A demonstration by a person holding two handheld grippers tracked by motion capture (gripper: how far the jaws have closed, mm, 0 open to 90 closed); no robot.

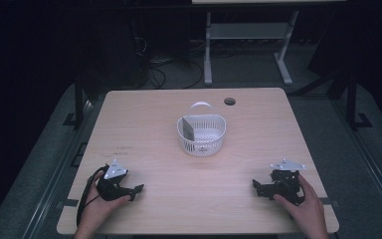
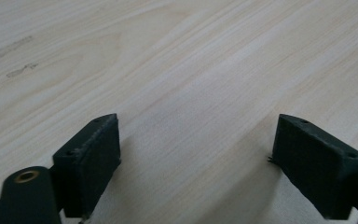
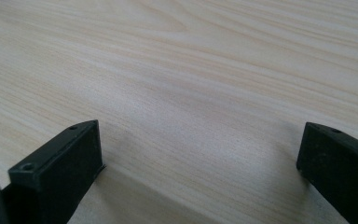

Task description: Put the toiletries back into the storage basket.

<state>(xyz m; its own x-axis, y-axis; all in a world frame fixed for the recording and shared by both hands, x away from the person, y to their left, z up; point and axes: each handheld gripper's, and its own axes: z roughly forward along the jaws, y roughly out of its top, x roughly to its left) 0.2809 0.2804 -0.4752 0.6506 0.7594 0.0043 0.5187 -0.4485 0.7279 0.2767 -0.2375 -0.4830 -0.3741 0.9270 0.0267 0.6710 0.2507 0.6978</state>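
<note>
High view has the left gripper (image 1: 129, 189) and right gripper (image 1: 263, 188) resting near the counter's (image 1: 144, 114) near corners, fingers spread wide on nothing. A white basket (image 1: 201, 134) holding a flat grey item (image 1: 188, 130) sits mid-counter toward the far edge. Being light and perforated, the basket could skid or tip if one finger nudges its rim.

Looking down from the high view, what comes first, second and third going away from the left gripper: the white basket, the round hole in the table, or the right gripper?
From the left gripper:
1. White basket, mid-table, ahead and to its right.
2. Right gripper, across the near edge.
3. Round hole, near the far edge, beyond the basket.
</note>
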